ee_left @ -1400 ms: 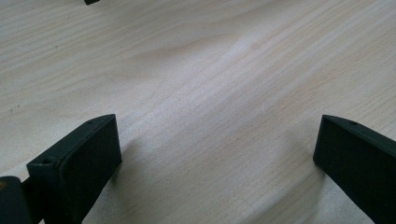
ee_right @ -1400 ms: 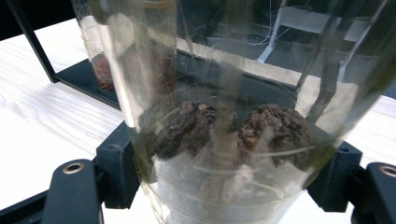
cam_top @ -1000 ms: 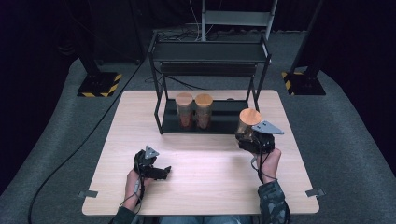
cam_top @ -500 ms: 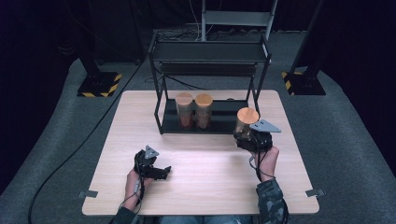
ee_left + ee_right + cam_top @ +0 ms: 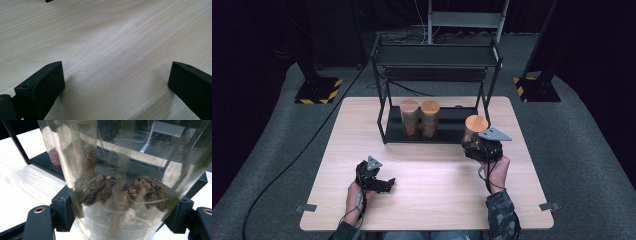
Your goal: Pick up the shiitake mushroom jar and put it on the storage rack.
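My right gripper (image 5: 478, 146) is shut on a clear glass jar (image 5: 474, 131) with a round wooden lid, held at the right front corner of the black rack (image 5: 437, 55). In the right gripper view the jar (image 5: 120, 177) stands between my jaws, with dark wrinkled lumps (image 5: 147, 190) at its bottom. Two more wooden-lidded jars (image 5: 420, 118) stand side by side on the rack's lower shelf. My left gripper (image 5: 384, 184) rests low over the wooden table (image 5: 432, 195) near its front left. Its fingers (image 5: 42, 87) stand wide apart, open, with bare wood between them.
The rack stands at the back middle of the table, with an upper shelf over the two jars. One of those jars (image 5: 51, 142) is seen behind the held one in the right gripper view. A black cable (image 5: 297, 155) crosses the grey floor on the left.
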Demonstrator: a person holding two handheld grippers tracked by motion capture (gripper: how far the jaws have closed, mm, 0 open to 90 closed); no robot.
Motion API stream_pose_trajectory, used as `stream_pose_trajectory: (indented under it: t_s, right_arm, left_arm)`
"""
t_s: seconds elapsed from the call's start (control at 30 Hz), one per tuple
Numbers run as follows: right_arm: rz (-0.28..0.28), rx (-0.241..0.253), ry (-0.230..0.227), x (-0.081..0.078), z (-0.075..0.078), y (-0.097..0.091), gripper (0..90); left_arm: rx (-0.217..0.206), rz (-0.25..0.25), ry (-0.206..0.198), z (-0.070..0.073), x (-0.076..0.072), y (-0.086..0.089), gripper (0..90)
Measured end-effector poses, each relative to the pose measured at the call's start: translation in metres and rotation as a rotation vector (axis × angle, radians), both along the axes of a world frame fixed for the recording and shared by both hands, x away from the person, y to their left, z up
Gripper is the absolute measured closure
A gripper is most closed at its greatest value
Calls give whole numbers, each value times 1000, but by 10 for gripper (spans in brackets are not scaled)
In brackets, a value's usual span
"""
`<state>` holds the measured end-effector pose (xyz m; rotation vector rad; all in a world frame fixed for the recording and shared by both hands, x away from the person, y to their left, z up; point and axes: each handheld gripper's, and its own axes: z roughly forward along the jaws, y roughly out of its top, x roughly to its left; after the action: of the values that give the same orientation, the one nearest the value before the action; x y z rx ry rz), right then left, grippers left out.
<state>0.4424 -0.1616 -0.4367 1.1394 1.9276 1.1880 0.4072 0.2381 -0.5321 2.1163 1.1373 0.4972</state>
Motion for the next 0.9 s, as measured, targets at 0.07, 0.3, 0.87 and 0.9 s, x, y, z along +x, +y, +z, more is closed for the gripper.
stream_pose_trajectory:
  t_s: [0.07,0.3,0.87,0.9]
  right_arm:
    - [-1,3,1,1,-1,0,248]
    - [-7,10,6,4,-4,0,248]
    - [-26,29,17,14,-10,-2,248]
    - [-27,29,16,15,-11,-2,248]
  left_arm:
    - [0,0,0,0,0,0,1]
    - [1,0,0,0,0,0,1]
    - [0,0,0,0,0,0,1]
    - [0,0,0,0,0,0,1]
